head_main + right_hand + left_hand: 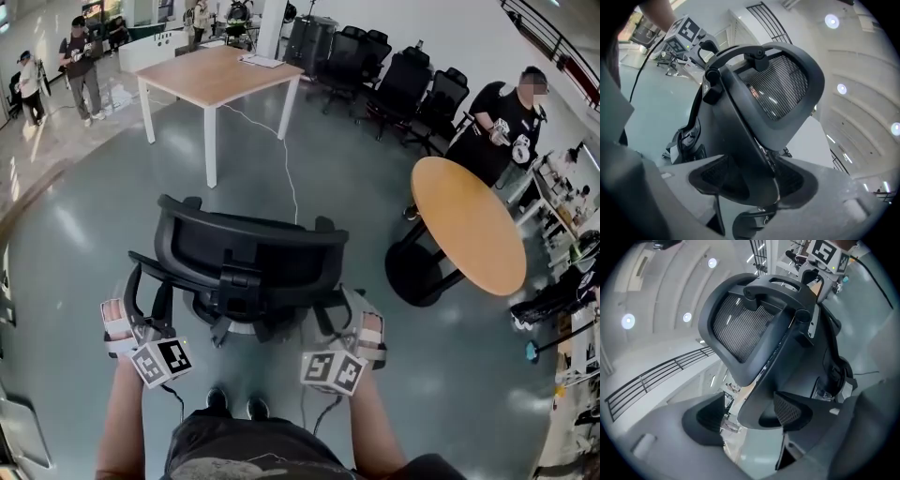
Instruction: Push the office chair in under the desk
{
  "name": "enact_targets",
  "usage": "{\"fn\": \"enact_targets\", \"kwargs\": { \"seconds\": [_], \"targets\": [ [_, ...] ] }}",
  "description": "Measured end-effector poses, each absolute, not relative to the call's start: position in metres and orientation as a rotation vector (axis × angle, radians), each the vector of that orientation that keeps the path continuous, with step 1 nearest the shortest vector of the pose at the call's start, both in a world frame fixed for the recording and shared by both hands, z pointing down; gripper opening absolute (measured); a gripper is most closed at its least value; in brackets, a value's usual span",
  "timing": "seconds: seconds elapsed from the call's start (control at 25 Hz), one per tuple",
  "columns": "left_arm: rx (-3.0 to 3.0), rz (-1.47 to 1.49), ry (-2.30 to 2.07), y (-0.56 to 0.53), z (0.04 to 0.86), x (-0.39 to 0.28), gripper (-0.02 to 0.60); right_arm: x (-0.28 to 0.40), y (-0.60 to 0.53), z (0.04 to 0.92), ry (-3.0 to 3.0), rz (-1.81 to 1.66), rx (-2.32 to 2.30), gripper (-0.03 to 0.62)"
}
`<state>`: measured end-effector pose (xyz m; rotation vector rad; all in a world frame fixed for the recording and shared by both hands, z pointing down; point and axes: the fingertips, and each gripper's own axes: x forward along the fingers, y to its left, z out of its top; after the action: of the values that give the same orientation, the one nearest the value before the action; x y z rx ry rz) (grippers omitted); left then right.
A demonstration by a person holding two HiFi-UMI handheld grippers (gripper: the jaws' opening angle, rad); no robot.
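An office chair (pixel 251 246) is seen in matt black plastic, its back filled with fine woven mesh (pixel 740 329). A desk (pixel 211 75) is topped in smooth, pale wood-look board on white painted legs. A round table (pixel 469 220) is topped alike. The grey floor (pixel 84 244) is polished and glossy.

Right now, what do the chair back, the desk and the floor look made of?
Chair back: black woven mesh, with a fine grid visible. Its frame looks like matte moulded plastic.
Desk: light wood-look top, satin, possibly laminate. The legs are white, probably painted metal.
Floor: grey-green and glossy, mirroring the lights; likely a sealed coating.
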<state>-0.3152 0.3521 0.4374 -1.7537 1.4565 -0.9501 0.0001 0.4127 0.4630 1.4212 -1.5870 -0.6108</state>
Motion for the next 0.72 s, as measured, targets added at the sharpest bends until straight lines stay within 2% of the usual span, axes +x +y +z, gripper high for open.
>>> {"fn": "enact_targets", "kwargs": {
  "seconds": [0.24,0.32,0.44,0.72],
  "targets": [
    [-1.751,-0.965,1.378,0.355,0.442,-0.314,0.338,0.005,0.41,0.469,-1.485,-0.606,1.421,0.291],
    [-1.789,-0.989,1.373,0.356,0.451,-0.318,0.361,0.007,0.406,0.472,-1.447,-0.611,1.412,0.291],
    [-1.812,-1.03,1.341,0.351,0.465,-0.321,0.433,0.008,0.401,0.473,-1.414,-0.62,1.415,0.291],
    [-1.712,-1.108,1.335,0.317,0.471,-0.324,0.453,0.009,0.389,0.472,-1.367,-0.619,1.441,0.291]
  ]
}}
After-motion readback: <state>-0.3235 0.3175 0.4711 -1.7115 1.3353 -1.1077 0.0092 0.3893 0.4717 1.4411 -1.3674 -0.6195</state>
